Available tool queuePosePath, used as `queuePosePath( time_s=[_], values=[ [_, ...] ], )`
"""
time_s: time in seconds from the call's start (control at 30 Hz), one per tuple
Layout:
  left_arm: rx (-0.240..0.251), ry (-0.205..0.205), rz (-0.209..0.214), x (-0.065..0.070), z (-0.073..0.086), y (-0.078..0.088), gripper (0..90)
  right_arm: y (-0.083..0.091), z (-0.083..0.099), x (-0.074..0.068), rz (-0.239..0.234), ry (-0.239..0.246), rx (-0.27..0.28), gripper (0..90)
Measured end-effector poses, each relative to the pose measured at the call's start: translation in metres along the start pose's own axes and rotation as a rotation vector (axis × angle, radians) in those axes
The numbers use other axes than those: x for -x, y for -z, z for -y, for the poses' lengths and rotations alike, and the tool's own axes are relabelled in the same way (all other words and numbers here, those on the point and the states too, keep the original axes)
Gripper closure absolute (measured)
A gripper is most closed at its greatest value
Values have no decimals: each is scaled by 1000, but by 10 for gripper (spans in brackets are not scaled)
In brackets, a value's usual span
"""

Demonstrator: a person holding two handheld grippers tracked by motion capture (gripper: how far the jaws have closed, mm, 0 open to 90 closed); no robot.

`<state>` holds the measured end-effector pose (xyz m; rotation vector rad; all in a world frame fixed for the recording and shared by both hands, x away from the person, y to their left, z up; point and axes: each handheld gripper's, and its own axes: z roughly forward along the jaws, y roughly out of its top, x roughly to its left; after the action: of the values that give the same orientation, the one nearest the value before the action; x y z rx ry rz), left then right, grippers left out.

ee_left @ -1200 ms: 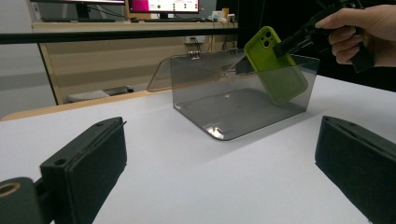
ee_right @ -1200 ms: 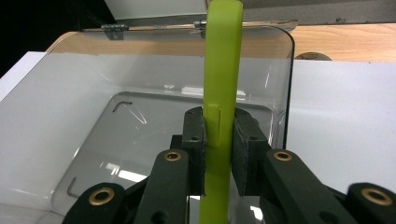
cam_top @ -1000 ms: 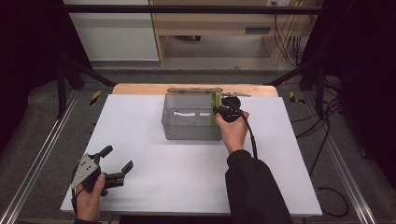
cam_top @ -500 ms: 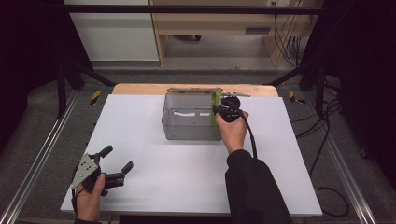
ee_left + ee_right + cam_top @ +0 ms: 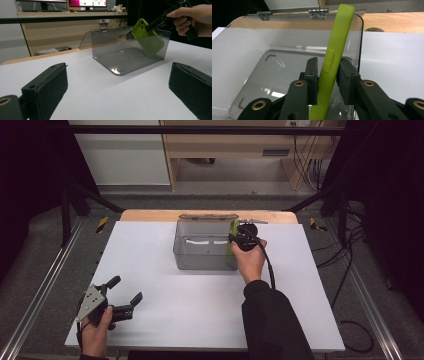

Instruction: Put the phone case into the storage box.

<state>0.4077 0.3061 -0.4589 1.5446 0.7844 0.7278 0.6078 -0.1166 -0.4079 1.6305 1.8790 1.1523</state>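
Your right gripper (image 5: 326, 75) is pinching the green phone case (image 5: 332, 57) on edge at the right wall of the clear box (image 5: 200, 257), probably so it slides in thin, while your left gripper (image 5: 122, 296) is waiting open, well apart from the box.

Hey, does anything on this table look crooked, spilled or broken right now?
Nothing spilled or broken. The green phone case is tilted, pinched on edge by the right gripper at the right wall of the clear box, whose lid is swung open. The left gripper is open near the table's front.
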Motion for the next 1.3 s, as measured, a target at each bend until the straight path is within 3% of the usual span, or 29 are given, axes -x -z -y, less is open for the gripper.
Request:
queuePosePath(
  time_s=[0.4,0.8,1.07,1.3],
  values=[
    [0,-3,4,0,0,-1,19,8,-4,0,13,15,29,633],
    [-5,-7,5,1,0,-2,19,30,-10,0,-19,52,92,564],
    [-5,-7,6,1,0,-2,19,33,-10,0,-45,76,131,472],
    [-5,-7,5,1,0,-2,18,33,-10,-2,-37,80,131,390]
  ],
)
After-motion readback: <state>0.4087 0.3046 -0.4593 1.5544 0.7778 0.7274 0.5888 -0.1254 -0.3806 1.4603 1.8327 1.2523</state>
